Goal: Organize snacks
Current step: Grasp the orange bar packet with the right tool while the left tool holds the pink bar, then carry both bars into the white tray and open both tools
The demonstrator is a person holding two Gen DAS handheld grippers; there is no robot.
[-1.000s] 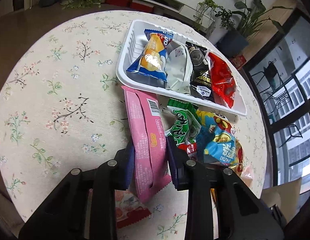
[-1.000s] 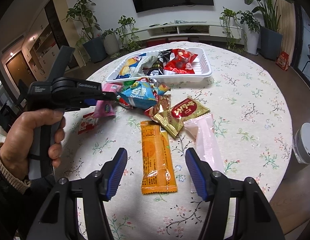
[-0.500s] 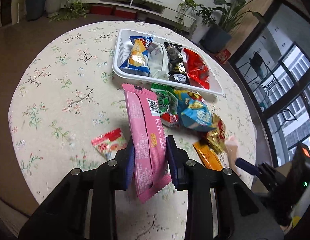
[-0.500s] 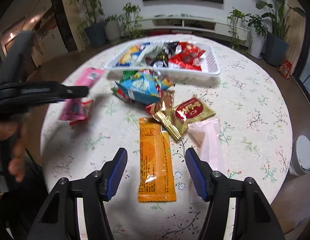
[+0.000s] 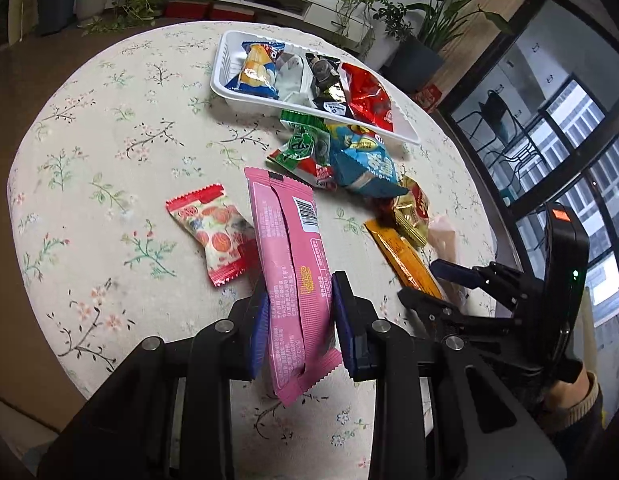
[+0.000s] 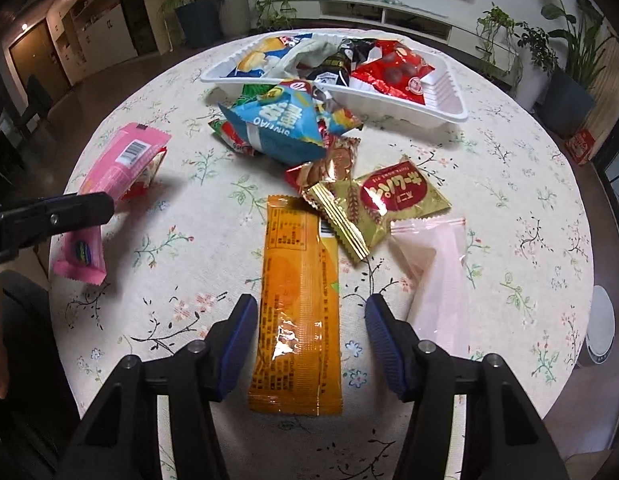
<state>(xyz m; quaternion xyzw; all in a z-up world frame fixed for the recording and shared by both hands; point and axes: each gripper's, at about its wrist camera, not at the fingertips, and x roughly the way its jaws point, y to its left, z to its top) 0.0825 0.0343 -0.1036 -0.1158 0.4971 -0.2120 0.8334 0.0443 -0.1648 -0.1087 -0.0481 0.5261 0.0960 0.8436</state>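
The left gripper (image 5: 299, 320) has pulled back from the white tray (image 5: 229, 92) with the pink wafer packet (image 5: 293, 264) clamped between its pads, lifted over the table's near edge. The right gripper (image 6: 311, 344), jaws wide, now straddles the orange packet (image 6: 299, 312) lying flat; that one looks next.

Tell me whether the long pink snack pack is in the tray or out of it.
Out. The pink pack is clamped between the left gripper's fingers, held above the tablecloth, well short of the white tray.
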